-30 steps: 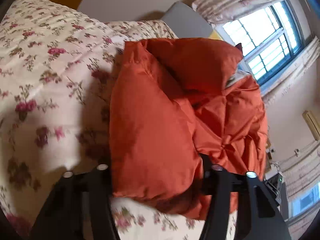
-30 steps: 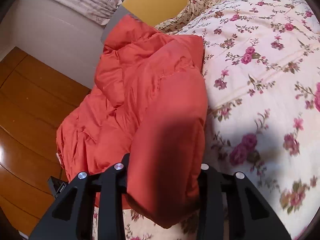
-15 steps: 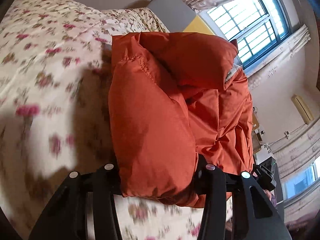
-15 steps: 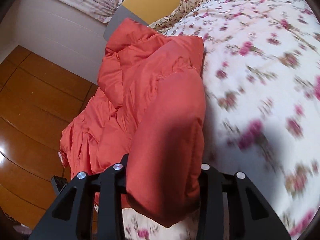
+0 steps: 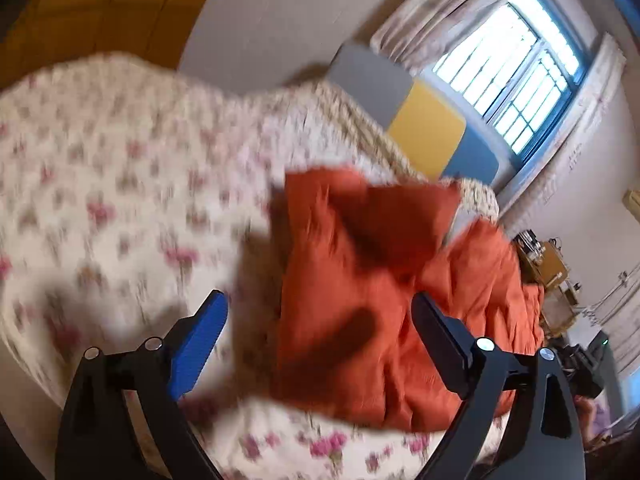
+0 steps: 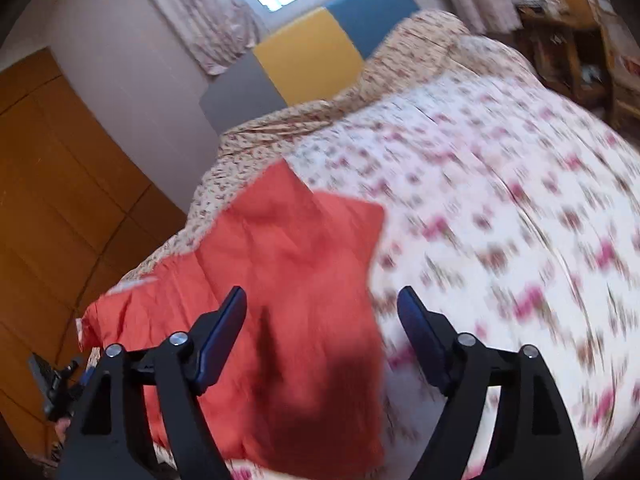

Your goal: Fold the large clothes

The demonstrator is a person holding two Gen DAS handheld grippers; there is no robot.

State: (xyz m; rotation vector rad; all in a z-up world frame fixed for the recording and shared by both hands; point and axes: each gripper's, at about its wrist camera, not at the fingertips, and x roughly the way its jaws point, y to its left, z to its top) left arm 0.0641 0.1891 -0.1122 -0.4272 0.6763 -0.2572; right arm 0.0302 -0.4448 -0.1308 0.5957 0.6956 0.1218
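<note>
Jacket first: a big orange padded one, lying folded in a thick bundle on the bed, near the edge closest to the cameras. By its look it is puffy, soft and light, with smooth cloth that may slip and spring back open, so I judge a hold works best on a gathered hem or folded edge, pinched deep, rather than on the flat padded middle.

Under it the bed carries a cream quilt with pink flowers, a yielding surface that gives no firm backing to press against. Behind stands a headboard in grey, yellow and blue panels, then a barred window with pale curtains, and wooden wardrobe doors to one side.

Left tongs are opening, the jaws wide apart and clear of the cloth, which lies beyond them. Right tongs are opening too, empty, hanging above the jacket's near edge. Both views are blurred.
</note>
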